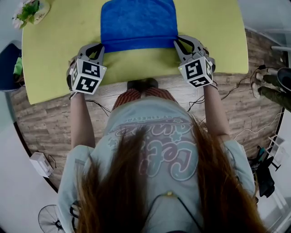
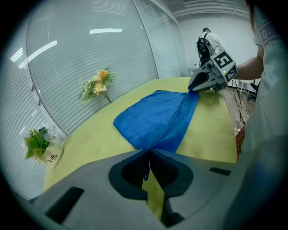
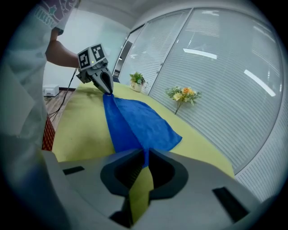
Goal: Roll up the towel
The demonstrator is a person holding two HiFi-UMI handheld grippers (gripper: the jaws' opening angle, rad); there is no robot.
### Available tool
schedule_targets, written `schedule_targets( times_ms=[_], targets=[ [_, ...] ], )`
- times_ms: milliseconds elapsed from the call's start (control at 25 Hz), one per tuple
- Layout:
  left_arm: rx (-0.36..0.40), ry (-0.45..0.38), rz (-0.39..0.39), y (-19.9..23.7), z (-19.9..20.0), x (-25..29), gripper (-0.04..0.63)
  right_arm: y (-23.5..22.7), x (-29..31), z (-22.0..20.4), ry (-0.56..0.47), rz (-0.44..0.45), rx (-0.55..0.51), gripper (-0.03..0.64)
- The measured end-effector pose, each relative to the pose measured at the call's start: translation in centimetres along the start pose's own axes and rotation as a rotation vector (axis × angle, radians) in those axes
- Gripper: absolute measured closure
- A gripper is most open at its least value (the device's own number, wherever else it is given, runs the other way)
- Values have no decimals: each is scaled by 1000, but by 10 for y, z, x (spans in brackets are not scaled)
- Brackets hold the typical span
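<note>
A blue towel [image 1: 138, 22] lies flat on the yellow-green table [image 1: 59, 45], its near edge folded over and facing me. My left gripper [image 1: 101, 47] pinches the towel's near left corner. In the left gripper view the jaws [image 2: 148, 152] are shut on the blue hem, which hangs between them. My right gripper [image 1: 178, 42] holds the near right corner. In the right gripper view its tips [image 3: 146, 150] meet on a strip of blue cloth. The towel's [image 3: 135, 121] near edge stretches taut between the two grippers, lifted slightly off the table.
A potted plant [image 1: 29, 11] stands at the table's far left corner. A flower sprig [image 2: 96, 85] rests against the glass wall with blinds behind the table. Cables and a white box [image 1: 41, 164] lie on the wooden floor around the person.
</note>
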State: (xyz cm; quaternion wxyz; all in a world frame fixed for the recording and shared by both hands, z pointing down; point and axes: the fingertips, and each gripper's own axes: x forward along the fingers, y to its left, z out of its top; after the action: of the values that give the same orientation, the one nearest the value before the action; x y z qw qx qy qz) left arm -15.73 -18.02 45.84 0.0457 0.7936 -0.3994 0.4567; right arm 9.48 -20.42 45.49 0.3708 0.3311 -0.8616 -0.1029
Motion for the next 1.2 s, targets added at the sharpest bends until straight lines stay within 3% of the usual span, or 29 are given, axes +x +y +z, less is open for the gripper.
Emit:
schedule_targets(
  times_ms=[200,360,440,800,1040,1200],
  targets=[
    [-20,-16,51,8,0,7,554,-6,3,-6,22,2,62,549],
    [-69,-58,104,20,2,5,402,-11,2,-9,20,-1,89,519],
    [-97,-83,153,30,3,2,372,-13,1,-10,19,-6,97,511],
    [-175,-109,263,53,5,-3,365,-13,-6,-13,18,-13,131,510],
    [-136,-160,256,48,3,-18,364,-16,-18,-14,15,-24,122,509],
    [-98,-163,246,41,-4,-25,362,-4,-23,-9,-12,16,77,508]
  ],
)
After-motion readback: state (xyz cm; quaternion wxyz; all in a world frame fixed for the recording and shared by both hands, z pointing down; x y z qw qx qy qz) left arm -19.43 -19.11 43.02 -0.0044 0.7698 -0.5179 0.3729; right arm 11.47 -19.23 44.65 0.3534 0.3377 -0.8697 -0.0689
